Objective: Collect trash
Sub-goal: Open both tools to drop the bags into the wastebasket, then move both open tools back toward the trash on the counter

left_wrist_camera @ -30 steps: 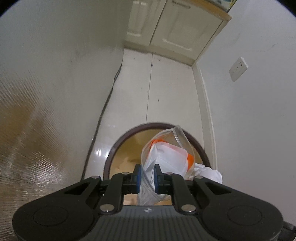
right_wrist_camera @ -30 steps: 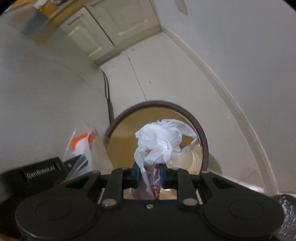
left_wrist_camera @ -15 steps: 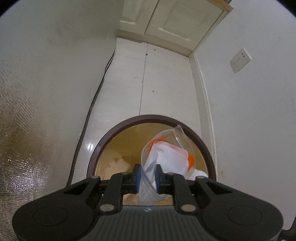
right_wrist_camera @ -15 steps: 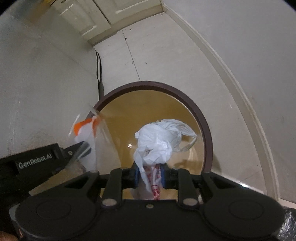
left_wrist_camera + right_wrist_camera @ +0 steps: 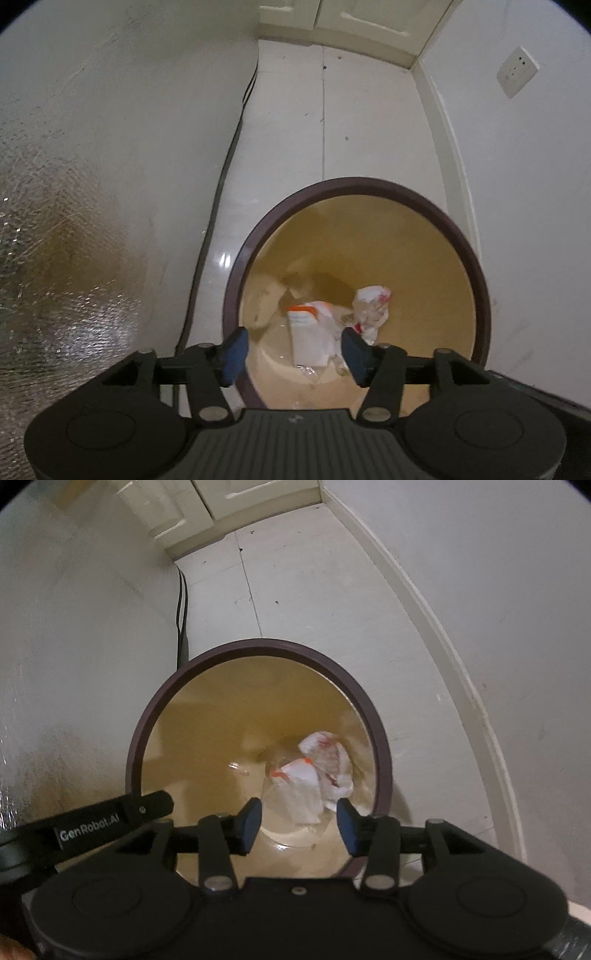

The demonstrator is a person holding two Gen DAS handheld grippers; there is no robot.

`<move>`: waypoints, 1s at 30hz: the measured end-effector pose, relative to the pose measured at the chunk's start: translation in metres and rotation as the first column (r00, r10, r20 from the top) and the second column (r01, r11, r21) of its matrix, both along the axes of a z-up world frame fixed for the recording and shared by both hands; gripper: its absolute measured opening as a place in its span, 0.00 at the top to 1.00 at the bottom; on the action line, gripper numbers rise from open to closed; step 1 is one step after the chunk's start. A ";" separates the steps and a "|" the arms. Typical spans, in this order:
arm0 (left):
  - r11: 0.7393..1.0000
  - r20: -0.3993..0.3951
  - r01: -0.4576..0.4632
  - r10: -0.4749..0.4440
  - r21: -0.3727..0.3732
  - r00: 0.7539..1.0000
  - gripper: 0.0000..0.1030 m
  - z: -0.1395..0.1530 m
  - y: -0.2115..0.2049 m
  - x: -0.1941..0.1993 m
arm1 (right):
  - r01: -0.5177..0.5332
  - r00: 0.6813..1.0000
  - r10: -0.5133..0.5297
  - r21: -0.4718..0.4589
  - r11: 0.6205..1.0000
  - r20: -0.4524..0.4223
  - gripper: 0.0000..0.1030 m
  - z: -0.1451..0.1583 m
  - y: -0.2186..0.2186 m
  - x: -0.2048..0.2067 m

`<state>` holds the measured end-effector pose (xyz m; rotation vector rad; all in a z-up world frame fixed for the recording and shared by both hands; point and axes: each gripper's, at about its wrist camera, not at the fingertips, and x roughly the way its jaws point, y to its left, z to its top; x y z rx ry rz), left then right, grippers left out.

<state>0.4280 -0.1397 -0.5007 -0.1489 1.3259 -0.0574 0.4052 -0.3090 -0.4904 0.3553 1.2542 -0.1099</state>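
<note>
Releasing is the step in hand: the left claw (image 5: 293,352) and right claw (image 5: 298,825) have just been opening above the round bin (image 5: 480,280), nothing between their pads. The clear orange-printed packet (image 5: 308,332) and crumpled white bag (image 5: 371,308) lie touching on the bin's bottom. Next, I judge, both withdraw for more trash. Only the left view shows the wall socket (image 5: 517,72); only the right shows the other claw's arm.

Both wrist views look steeply down, close above the round tan bin with dark-brown rim (image 5: 480,280) (image 5: 382,746); left view from its left edge, right view from nearer centre. Shared: bin interior.
</note>
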 end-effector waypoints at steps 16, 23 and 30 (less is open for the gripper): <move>0.992 -0.006 0.040 -0.039 0.119 0.999 0.00 0.023 0.013 -0.020 | -0.029 0.999 0.028 -0.096 0.995 -0.017 0.07 0.016 -0.013 -0.023; 0.991 0.014 0.042 -0.044 0.124 0.999 0.00 0.040 0.019 -0.034 | -0.004 0.999 0.008 -0.101 0.995 0.040 0.00 0.037 -0.013 -0.038; 0.990 0.043 0.046 -0.052 0.131 0.998 0.00 0.074 0.029 -0.049 | 0.000 0.998 0.009 -0.133 0.991 0.065 0.00 0.059 -0.009 -0.046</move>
